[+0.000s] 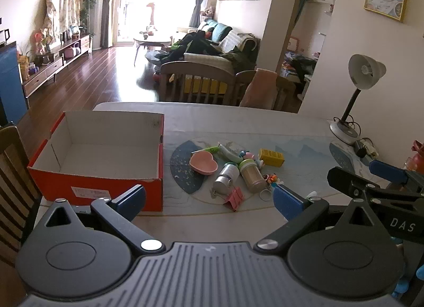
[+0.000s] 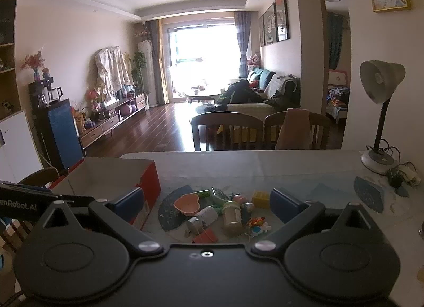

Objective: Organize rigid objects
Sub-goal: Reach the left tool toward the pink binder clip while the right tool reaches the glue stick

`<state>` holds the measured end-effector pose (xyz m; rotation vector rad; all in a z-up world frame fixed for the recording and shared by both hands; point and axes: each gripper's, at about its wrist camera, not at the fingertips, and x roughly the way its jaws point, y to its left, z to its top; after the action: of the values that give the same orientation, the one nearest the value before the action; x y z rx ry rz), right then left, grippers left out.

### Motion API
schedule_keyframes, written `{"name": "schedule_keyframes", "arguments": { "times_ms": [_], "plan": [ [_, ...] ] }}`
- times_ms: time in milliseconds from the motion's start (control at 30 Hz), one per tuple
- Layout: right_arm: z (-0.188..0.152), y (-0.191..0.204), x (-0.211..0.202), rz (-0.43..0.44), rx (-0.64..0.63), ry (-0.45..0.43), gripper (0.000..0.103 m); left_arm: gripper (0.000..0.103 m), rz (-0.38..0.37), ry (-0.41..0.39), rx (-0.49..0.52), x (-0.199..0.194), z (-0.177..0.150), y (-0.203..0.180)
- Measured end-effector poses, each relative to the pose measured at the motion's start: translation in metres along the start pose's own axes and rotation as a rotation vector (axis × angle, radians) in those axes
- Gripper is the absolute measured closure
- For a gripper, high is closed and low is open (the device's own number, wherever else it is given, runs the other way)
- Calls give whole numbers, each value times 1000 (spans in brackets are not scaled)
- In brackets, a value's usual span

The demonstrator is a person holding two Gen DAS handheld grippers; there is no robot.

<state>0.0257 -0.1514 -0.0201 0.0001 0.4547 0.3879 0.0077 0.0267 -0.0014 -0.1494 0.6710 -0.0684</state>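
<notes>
At the left of the frame the red box (image 1: 95, 174) sits open and bare inside, and just to its right, in the lower middle of both views, a small heap of things waits on the table (image 1: 291, 132): a pink heart dish (image 1: 203, 163), a metal-capped bottle (image 1: 225, 177), a jar with a green lid (image 1: 251, 177), a pink binder clip (image 1: 234, 198) and a yellow block (image 1: 271, 157). Nothing looks packed yet, so the first pick seems to be the step in hand; I would lift the loose pieces at the near edge of the heap first, the clip or the bottle, gripping across the narrow side so nothing rolls. The left gripper (image 1: 209, 198) hovers low over the near table edge, level, jaws wide apart and empty. The right gripper (image 2: 206, 202) hangs beside it at the right, aimed at the heap, jaws likewise spread, holding nothing.
</notes>
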Motion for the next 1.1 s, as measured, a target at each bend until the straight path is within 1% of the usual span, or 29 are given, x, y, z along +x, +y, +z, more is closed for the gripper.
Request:
{"name": "schedule_keyframes", "arguments": {
  "times_ms": [100,300,467,600,700,767,833,900,1000,1100],
  "plan": [
    [-2,3,0,-9,13,-9,2,0,-9,-4,8,-1,3,6],
    [-6,12,2,-59,68,-19,2,0,-20,-39,42,-2,11,23],
    [-14,19,7,-109,91,7,2,0,-40,-50,85,4,14,35],
    [-21,17,15,-155,87,36,2,0,-48,-49,123,13,13,36],
    [-25,10,24,-178,53,58,2,0,-39,-54,143,27,12,31],
    [-29,2,31,-186,34,74,2,0,-72,-33,125,39,14,30],
    [-33,-8,42,-197,17,94,2,0,-84,-6,107,54,14,27],
    [-37,-17,52,-207,7,117,2,0,-73,24,107,68,14,21],
    [-43,-34,69,-208,11,166,4,0,-65,42,118,87,12,10],
    [-52,-48,86,-209,-6,213,4,0,-24,11,116,102,6,-1]
  ]
}}
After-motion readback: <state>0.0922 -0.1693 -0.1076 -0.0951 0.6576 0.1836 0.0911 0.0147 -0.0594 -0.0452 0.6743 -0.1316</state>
